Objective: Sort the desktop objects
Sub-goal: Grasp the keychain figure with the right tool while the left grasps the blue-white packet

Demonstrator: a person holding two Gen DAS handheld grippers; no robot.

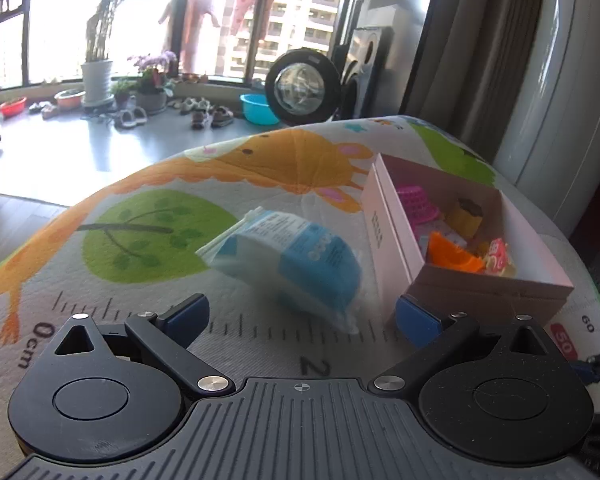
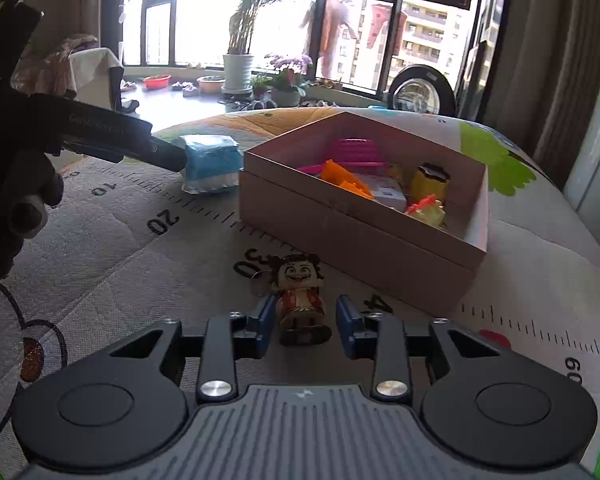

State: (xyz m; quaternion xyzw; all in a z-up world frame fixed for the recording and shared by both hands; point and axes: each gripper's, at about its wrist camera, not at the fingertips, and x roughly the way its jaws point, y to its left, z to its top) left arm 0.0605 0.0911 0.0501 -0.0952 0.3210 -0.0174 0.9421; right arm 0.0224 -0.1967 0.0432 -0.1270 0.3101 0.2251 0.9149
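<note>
A blue and white tissue pack (image 1: 288, 256) lies on the printed mat, just ahead of my left gripper (image 1: 302, 316), which stands wide open with nothing between its fingers. To its right an open pink box (image 1: 388, 216) holds a pink basket toy (image 1: 416, 200), an orange piece (image 1: 452, 256) and a yellow toy (image 1: 466, 216). In the right wrist view a small figurine keychain (image 2: 302, 304) stands on the mat between the pads of my right gripper (image 2: 303, 320), with a gap showing on each side. The box (image 2: 340, 232) sits just beyond it. The left gripper's finger (image 2: 156, 152) reaches beside the tissue pack (image 2: 210, 164).
The mat (image 1: 140, 184) carries a printed ruler, a giraffe and green trees; its rounded far edge drops to the floor. Beyond lie shoes, plant pots, a blue basin (image 1: 258, 108) and a round washer door (image 1: 302, 86). A gloved hand (image 2: 20, 204) holds the left tool.
</note>
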